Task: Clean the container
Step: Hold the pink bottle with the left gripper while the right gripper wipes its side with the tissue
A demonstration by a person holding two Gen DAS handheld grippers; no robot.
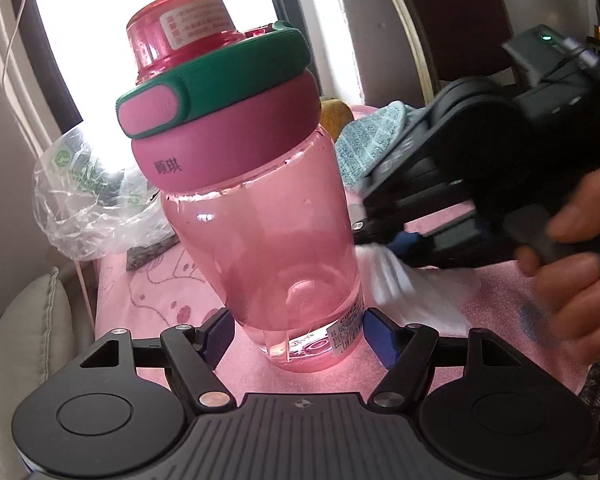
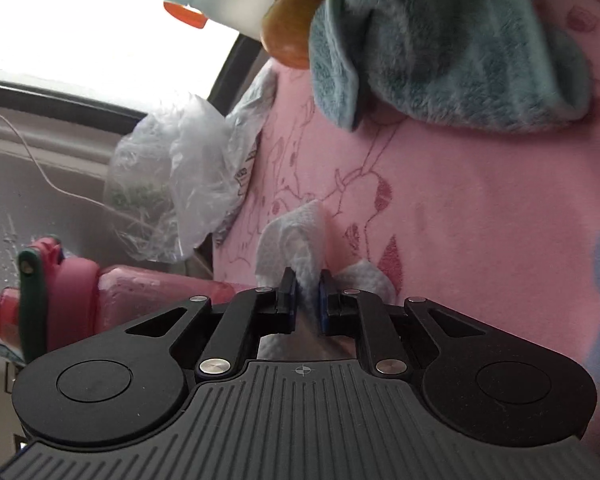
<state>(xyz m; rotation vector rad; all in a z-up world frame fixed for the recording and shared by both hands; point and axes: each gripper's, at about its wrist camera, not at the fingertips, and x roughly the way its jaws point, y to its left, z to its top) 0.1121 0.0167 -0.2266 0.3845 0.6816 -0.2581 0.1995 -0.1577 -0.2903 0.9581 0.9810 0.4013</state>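
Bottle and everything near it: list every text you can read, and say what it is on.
"顾琪": pink collar of the bottle, under the green band.
White sticker on the cap: small print, too blurred to read.
Label at the bottle's base: too small to read.
Plastic bag: green logo and print, unreadable.

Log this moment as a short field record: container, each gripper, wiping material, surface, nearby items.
container: pink bottle, lid on, standing tilted
left gripper: fingers on either side of the bottle's base, contact unclear
right gripper: shut on white paper towel
towel position: beside the bottle's lower right side
surface: pink cloth
nearby: blue-green towel, clear plastic bag
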